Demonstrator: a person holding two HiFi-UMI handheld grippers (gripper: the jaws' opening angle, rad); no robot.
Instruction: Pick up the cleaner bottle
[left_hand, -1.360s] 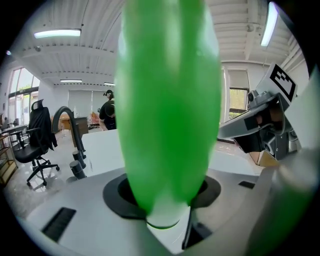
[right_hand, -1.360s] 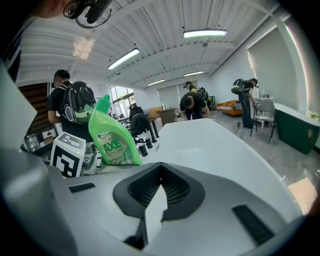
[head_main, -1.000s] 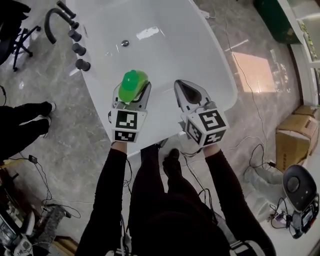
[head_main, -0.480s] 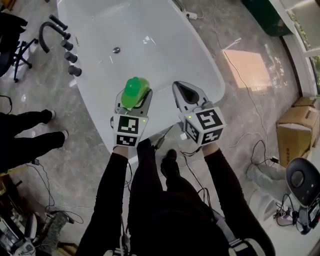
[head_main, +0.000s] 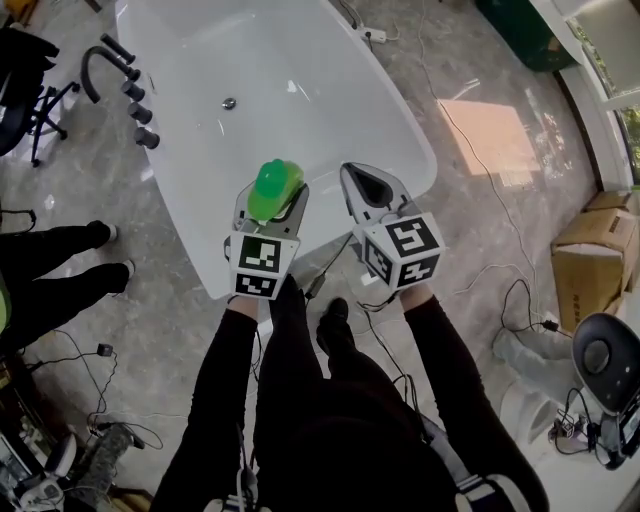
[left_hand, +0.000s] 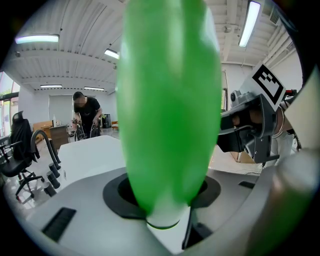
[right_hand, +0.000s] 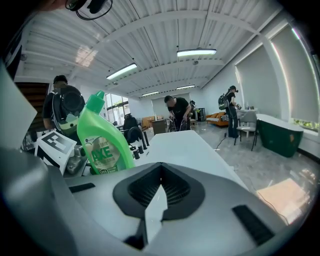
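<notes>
A green cleaner bottle (head_main: 273, 190) with a green cap stands upright between the jaws of my left gripper (head_main: 270, 205), held in the air over the near end of a white bathtub (head_main: 330, 90). In the left gripper view the bottle (left_hand: 167, 105) fills the middle of the picture, with the jaws shut on its base. My right gripper (head_main: 372, 190) hangs beside it to the right, jaws shut and empty. In the right gripper view the bottle (right_hand: 102, 137) shows at the left with its printed label.
Black taps and a spout (head_main: 125, 75) stand at the tub's left side. Cables (head_main: 480, 190) run over the marble floor. A person's legs (head_main: 60, 270) are at the left, cardboard boxes (head_main: 590, 265) at the right. Other people stand far off in the room (right_hand: 177, 112).
Both grippers and the bottle have drawn back toward the tub's near end and now hang partly beyond its rim. The grip on the bottle is unchanged.
</notes>
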